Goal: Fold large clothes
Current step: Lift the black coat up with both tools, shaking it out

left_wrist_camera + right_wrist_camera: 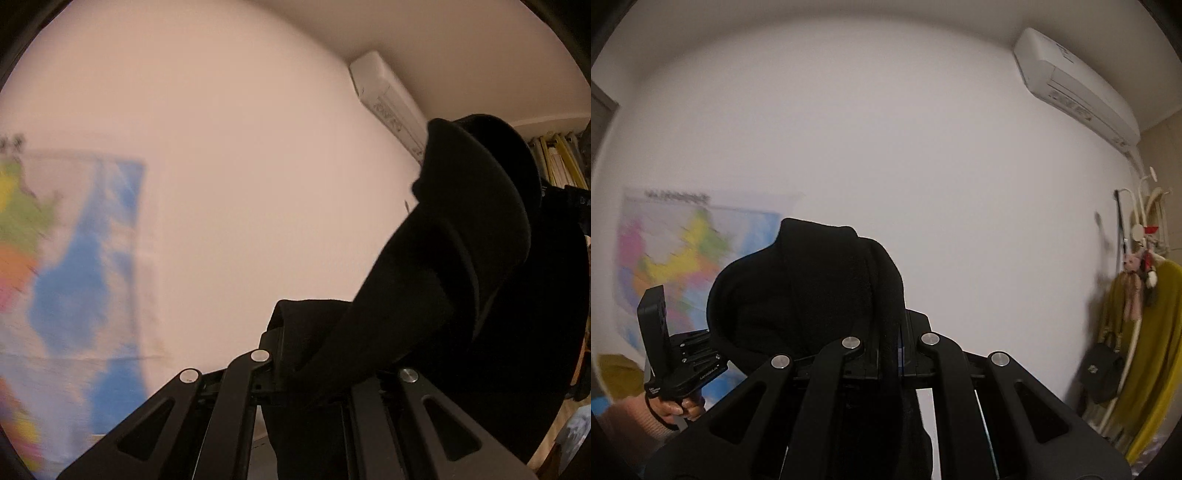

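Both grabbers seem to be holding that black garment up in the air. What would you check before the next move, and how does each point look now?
1. Left gripper shut on the black garment: ok.
2. Right gripper shut on the garment: ok.
3. Garment lifted, facing the wall: ok.
4. Cloth spread flat between the grippers: not ok, it bunches.
5. Surface below to lay it on: cannot tell, out of view.
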The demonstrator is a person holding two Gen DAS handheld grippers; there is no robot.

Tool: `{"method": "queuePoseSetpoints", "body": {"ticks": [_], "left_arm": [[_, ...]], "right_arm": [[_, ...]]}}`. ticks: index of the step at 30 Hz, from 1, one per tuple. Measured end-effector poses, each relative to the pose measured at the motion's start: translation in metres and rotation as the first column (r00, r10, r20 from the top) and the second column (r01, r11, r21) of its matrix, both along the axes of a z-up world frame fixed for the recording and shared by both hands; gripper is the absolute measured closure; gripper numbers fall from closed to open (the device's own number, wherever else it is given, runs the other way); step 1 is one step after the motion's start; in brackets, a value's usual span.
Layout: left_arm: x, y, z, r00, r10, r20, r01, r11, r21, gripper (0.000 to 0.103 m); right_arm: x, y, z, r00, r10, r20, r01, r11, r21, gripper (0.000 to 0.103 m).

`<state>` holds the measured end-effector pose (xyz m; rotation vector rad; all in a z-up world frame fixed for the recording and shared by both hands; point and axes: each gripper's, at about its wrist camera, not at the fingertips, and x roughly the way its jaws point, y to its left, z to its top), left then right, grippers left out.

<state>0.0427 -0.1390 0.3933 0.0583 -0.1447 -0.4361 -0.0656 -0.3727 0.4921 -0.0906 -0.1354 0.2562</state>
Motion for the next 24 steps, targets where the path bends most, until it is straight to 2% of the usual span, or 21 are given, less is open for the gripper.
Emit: {"method": "queuePoseSetpoints", "body": {"ticks": [1,5,7,8,11,13,14,16,19,21,23,24], "left_arm": [[-0.033,0.029,-0.003,1.0,0.021,0.008,-0.021,1.0,0.011,0.1],[-0.132,0.078,-0.001,0.992,0.125,0.015,-0.125,0.989,0.074,0.1],[-0.138,0.093,0.004,0.985,0.173,-0.003,-0.172,0.98,0.103,0.1],[-0.148,0.107,0.002,0.981,0.195,-0.007,-0.193,0.973,0.123,0.1],[-0.21,0.131,-0.015,0.959,0.283,-0.021,-0.274,0.944,0.184,0.1],[-0.224,0.147,-0.019,0.947,0.319,-0.033,-0.306,0.929,0.208,0.1],[-0.238,0.151,-0.022,0.939,0.341,-0.053,-0.321,0.919,0.227,0.1],[-0.255,0.159,-0.027,0.935,0.345,-0.083,-0.316,0.916,0.248,0.1],[-0.243,0.167,-0.044,0.914,0.386,-0.128,-0.334,0.893,0.302,0.1],[-0.202,0.179,-0.062,0.885,0.399,-0.241,-0.314,0.893,0.323,0.1],[-0.162,0.187,-0.089,0.843,0.404,-0.355,-0.29,0.897,0.333,0.1],[-0.132,0.196,-0.11,0.805,0.41,-0.428,-0.283,0.9,0.331,0.1]], "right_arm": [[-0.011,0.001,0.001,1.0,0.023,0.004,-0.023,1.0,0.002,0.099],[-0.048,0.014,-0.011,0.985,0.17,-0.025,-0.17,0.985,0.011,0.099],[-0.06,0.022,-0.019,0.971,0.232,-0.05,-0.232,0.973,0.004,0.099],[-0.068,0.028,-0.027,0.957,0.281,-0.073,-0.281,0.96,0.007,0.099],[-0.087,0.043,-0.047,0.913,0.393,-0.109,-0.395,0.919,0.01,0.099],[-0.092,0.052,-0.057,0.886,0.445,-0.133,-0.447,0.894,0.015,0.099],[-0.09,0.057,-0.065,0.862,0.484,-0.153,-0.485,0.874,0.035,0.099],[-0.081,0.066,-0.076,0.831,0.527,-0.178,-0.528,0.848,0.043,0.099],[-0.04,0.084,-0.099,0.775,0.578,-0.255,-0.575,0.813,0.093,0.098],[-0.001,0.099,-0.119,0.751,0.576,-0.322,-0.571,0.812,0.119,0.098],[0.055,0.123,-0.156,0.703,0.569,-0.427,-0.568,0.81,0.145,0.098],[0.082,0.135,-0.177,0.682,0.554,-0.477,-0.551,0.818,0.163,0.098]]}}
